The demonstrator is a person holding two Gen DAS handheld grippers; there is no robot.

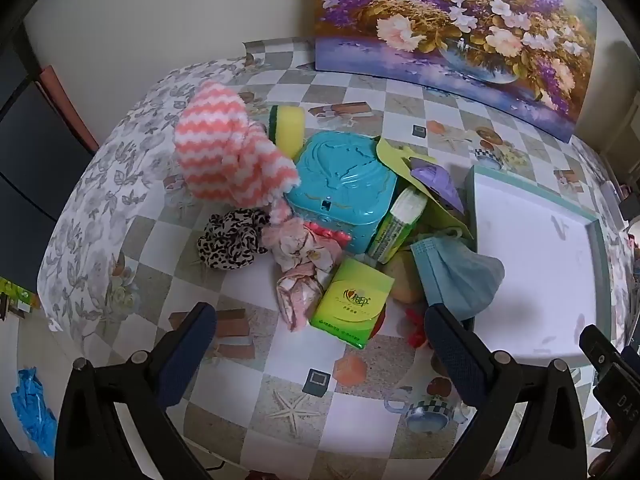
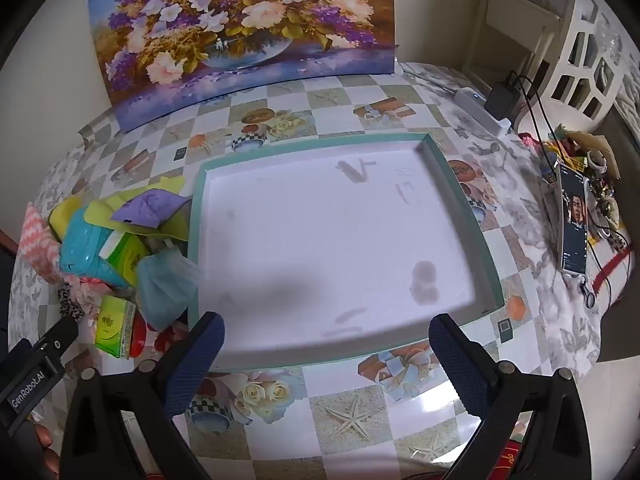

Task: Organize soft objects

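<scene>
A heap of things lies on the checked tablecloth: a pink-and-white zigzag cloth (image 1: 228, 152), a leopard scrunchie (image 1: 230, 242), a pink floral cloth (image 1: 302, 268), a green tissue pack (image 1: 352, 304), a blue face mask (image 1: 456, 276), a yellow sponge (image 1: 286, 126) and a teal plastic box (image 1: 340, 184). My left gripper (image 1: 316, 332) hangs open above the table just in front of the heap, holding nothing. A white tray with a teal rim (image 2: 460, 200) sits to the right of the heap with nothing in it. My right gripper (image 2: 326, 344) is open over the tray's near edge, with the mask (image 2: 164, 288) to its left.
A flower painting (image 2: 240, 28) leans on the wall behind the table. A phone (image 2: 574, 220), cables and a charger (image 2: 502, 100) lie at the right side. Blue gloves (image 1: 32, 412) lie on the floor to the left. A white chair (image 2: 588, 64) stands beyond the right corner.
</scene>
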